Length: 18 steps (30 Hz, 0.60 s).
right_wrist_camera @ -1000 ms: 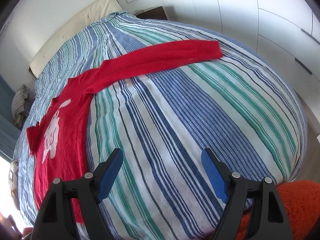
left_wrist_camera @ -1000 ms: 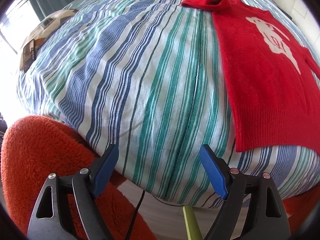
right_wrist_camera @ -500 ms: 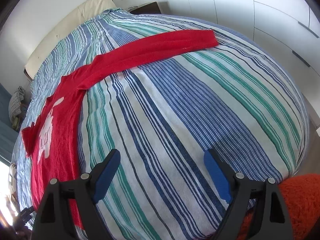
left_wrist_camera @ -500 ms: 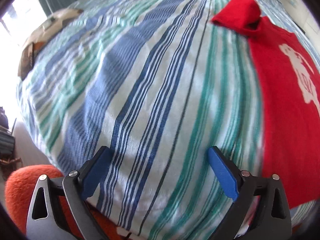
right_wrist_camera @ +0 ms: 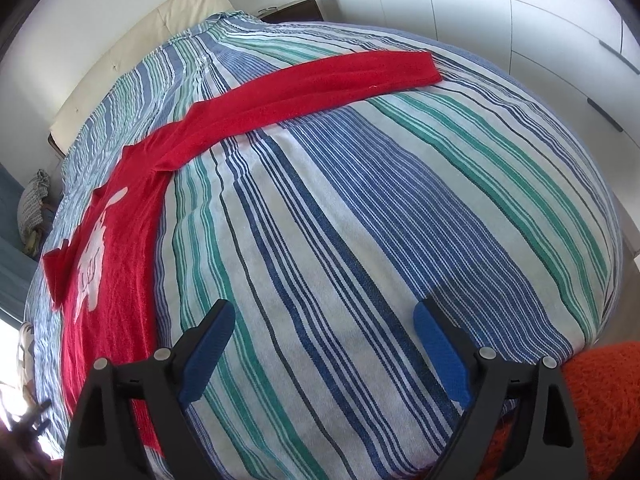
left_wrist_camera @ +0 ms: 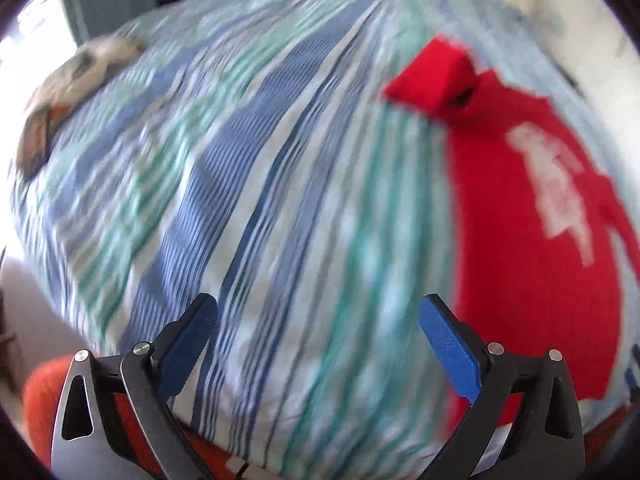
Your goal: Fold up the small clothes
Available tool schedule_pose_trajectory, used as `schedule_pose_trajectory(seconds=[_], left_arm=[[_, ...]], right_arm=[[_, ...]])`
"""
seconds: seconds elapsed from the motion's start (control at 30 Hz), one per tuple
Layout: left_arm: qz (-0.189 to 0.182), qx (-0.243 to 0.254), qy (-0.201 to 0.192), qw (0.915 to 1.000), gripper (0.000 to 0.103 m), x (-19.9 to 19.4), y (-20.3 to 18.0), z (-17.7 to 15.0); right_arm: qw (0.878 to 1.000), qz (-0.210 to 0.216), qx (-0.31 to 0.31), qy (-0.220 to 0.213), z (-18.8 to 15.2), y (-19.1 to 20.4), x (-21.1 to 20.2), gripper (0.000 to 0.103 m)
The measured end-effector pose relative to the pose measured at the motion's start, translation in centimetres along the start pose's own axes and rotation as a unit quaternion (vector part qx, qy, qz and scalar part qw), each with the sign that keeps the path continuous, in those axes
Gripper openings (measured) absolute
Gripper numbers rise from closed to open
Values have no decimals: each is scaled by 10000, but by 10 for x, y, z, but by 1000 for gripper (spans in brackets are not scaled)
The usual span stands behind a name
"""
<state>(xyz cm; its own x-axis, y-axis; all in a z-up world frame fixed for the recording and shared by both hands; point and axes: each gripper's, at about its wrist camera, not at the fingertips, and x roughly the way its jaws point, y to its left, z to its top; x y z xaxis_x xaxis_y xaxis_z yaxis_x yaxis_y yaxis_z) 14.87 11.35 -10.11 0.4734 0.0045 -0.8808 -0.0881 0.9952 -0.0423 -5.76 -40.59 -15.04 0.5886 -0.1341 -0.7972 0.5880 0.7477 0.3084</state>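
Home bedroom: striped bed, headboard, wardrobe.

fuzzy knit sweater (matt), woven striped bedspread

Both views low over bed

A bed covered by a blue, green and white striped duvet carries a red sweater with a white motif, lying flat. One long sleeve stretches straight across the stripes; the other sleeve is folded up near the shoulder. A patterned cushion sits at the far edge.
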Motion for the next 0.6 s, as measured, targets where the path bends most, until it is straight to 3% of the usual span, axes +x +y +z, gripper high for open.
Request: schedule_pose_trajectory(seconds=[0.1,0.2,0.27,0.33,0.43,0.6], left_arm=[[-490,680,-347,9959,101,-16,-43,41],[-782,1457,-542,9847,101,-7,-94,78],[-744,1964,-650,9755,91,7,-124,100],[-504,2250,-527,9716,68,31,-150,124],[-406,2103,-268,9764,65,60,-167,153],[-1222,1344,-79,9833,61,80,-156,212]], right_arm=[[10000,0,15,47,1,1,4,93],[10000,-49,-57,53,0,4,5,96],[9999,-88,-128,60,-1,6,6,96],[9998,-94,-153,68,-2,7,6,96],[9998,-70,-146,77,-2,6,6,97],[9996,-104,-226,104,-2,7,8,98]])
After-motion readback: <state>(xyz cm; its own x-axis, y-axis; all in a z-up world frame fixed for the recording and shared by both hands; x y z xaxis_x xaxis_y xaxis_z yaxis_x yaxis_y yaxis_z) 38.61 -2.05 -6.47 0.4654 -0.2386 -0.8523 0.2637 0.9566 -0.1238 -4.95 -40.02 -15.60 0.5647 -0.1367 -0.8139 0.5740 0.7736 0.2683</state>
